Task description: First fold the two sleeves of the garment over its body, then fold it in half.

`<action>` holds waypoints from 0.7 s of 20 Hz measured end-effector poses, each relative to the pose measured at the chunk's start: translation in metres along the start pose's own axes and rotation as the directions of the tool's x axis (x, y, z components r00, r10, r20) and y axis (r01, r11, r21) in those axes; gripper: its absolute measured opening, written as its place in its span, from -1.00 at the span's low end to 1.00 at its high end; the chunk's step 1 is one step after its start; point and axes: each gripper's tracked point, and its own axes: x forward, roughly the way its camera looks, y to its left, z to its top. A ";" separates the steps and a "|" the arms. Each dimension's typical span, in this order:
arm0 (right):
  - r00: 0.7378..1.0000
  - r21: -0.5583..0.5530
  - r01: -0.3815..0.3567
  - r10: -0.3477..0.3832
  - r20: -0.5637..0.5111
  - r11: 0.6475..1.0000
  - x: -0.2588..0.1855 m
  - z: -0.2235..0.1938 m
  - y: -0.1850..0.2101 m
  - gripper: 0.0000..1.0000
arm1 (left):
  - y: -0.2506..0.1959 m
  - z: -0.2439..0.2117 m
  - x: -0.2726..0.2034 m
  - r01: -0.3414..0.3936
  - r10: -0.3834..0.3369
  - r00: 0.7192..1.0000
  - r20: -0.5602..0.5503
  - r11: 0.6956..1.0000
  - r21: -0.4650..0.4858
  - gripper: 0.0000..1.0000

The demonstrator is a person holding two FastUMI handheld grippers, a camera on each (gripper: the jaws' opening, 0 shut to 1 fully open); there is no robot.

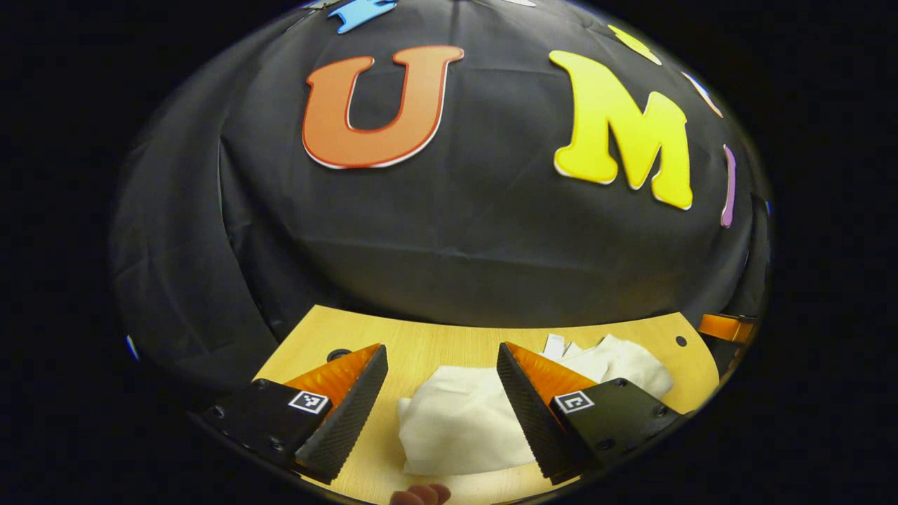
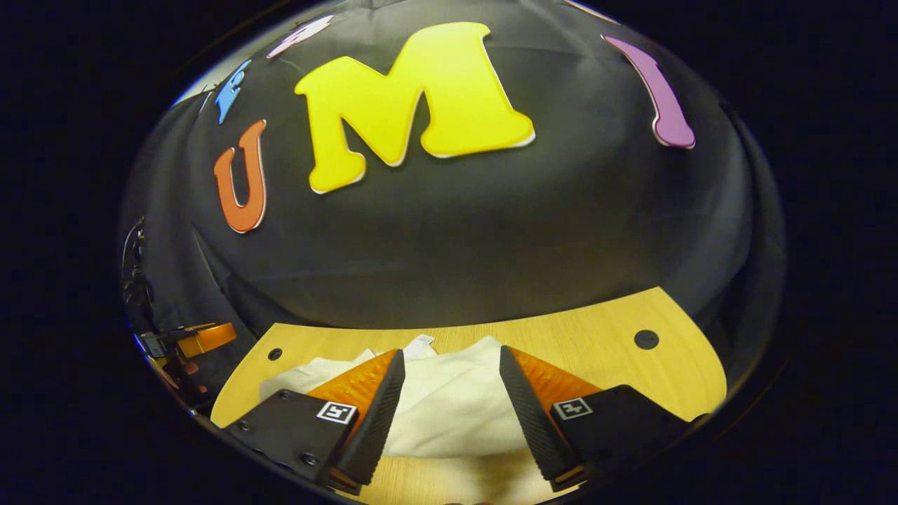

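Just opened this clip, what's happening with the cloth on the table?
A person holds a gripper in each hand above a wooden table. A white garment lies bunched on it, not spread flat. The left gripper and the right gripper are both open, hanging over the garment with nothing between their fingers. No tidy sleeve fold can be made out, so the folding looks barely begun or hard to judge.

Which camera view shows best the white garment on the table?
The left gripper view: the garment lies bunched on the wooden table, with its left edge and much cloth visible between the open fingers. In the right gripper view, the fingers cover more of it.
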 end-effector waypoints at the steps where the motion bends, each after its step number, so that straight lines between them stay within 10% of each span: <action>1: 0.999 -0.006 0.007 -0.007 0.038 1.000 -0.016 0.015 0.004 0.81 | -0.005 0.015 -0.016 -0.002 0.002 0.999 0.041 1.000 0.003 1.00; 14: 0.940 -0.109 0.046 -0.007 0.340 0.993 -0.205 0.077 0.047 0.92 | -0.068 0.078 -0.226 -0.001 0.009 0.955 0.296 1.000 -0.026 0.99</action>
